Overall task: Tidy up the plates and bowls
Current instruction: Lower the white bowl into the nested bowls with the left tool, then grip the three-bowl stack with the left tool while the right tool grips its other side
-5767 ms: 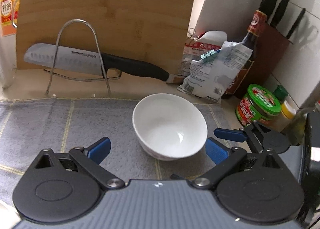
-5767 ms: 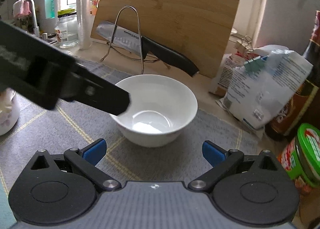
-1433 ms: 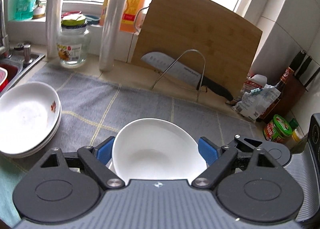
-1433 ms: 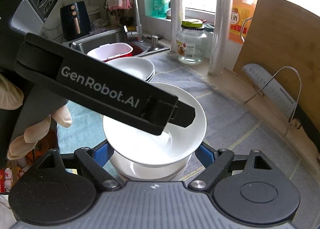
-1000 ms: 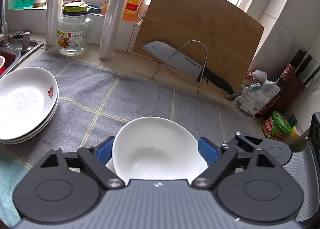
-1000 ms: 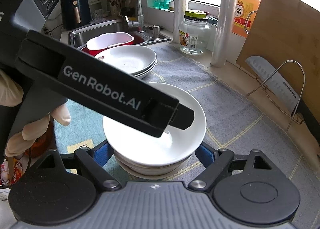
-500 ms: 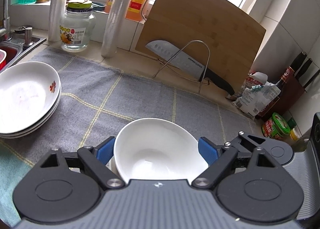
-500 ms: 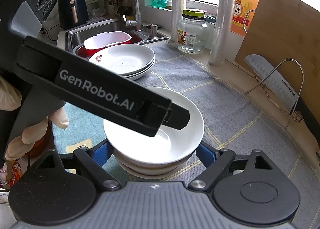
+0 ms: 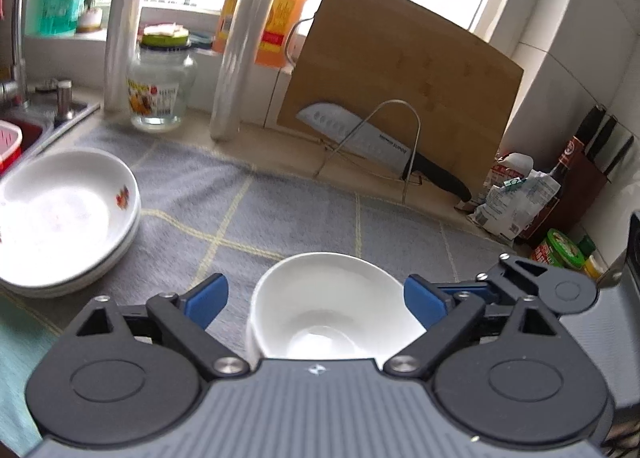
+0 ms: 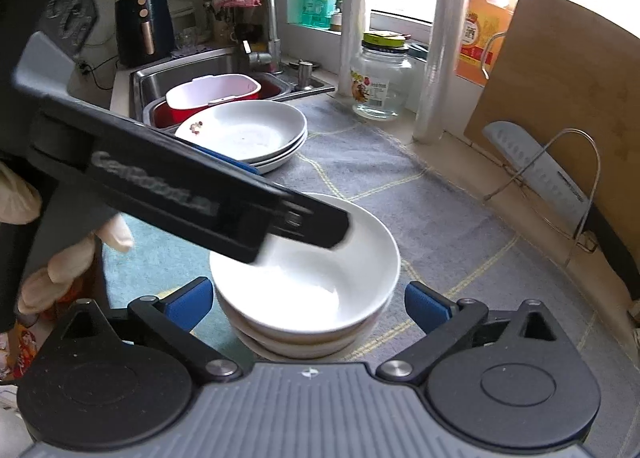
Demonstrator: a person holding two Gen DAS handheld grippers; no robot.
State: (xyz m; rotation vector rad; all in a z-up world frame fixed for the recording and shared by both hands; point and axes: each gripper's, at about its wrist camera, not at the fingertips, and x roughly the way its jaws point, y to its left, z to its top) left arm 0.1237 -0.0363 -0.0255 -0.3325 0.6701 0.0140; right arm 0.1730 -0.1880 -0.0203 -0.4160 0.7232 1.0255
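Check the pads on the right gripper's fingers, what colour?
Blue pads on black arms of the right gripper; clearest in the right wrist view.

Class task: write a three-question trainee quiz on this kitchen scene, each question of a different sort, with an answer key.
1. True or false: the white bowl sits nested on other bowls.
2. The knife rests on: A) a wire rack, B) the sink, C) the plates.
3. Fill in: the plate stack lies beside the ____.

Key: 1 true. 2 A, the wire rack. 3 sink.
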